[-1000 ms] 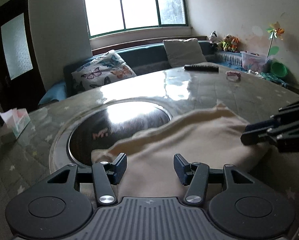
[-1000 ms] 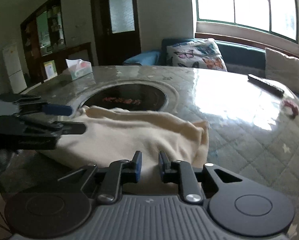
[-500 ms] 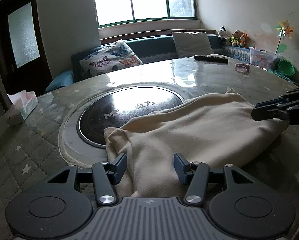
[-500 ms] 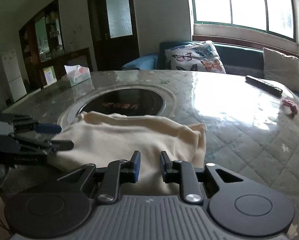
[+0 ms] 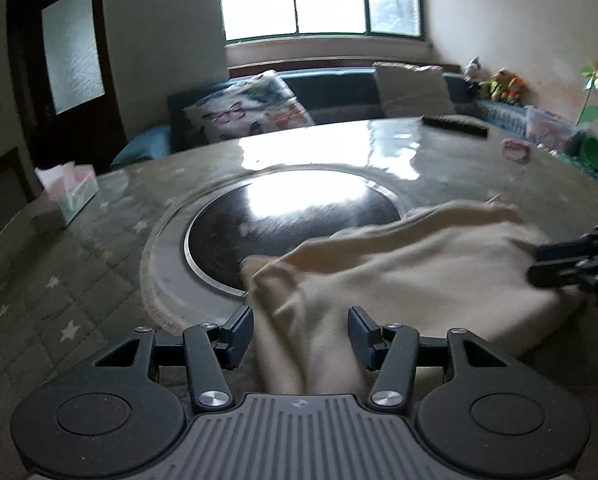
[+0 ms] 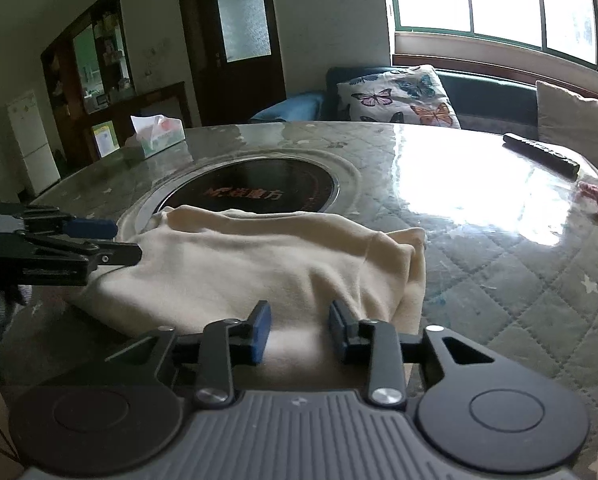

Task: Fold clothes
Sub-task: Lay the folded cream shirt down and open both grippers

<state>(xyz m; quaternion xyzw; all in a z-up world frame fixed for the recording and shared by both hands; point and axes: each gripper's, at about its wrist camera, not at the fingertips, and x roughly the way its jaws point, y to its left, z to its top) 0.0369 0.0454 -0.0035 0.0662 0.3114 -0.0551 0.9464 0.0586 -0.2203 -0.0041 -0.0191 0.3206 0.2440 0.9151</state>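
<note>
Right wrist view has the cream garment point(image 6: 259, 268) lying half-folded on the round table point(image 6: 499, 248), soft, light and floppy, so I'd pinch a doubled edge; right gripper point(image 6: 299, 334) is opening over it, left gripper point(image 5: 301, 334) spread, neither squeezing it.

Garment point(image 6: 259, 264) on table point(image 6: 499, 264), seemingly overlapping hob point(image 6: 251, 192).

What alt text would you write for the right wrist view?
A cream garment lies folded on a round table, partly over its dark centre disc. The right hand-held gripper is opening over its near edge; the left hand-held gripper reaches in from the left.
</note>
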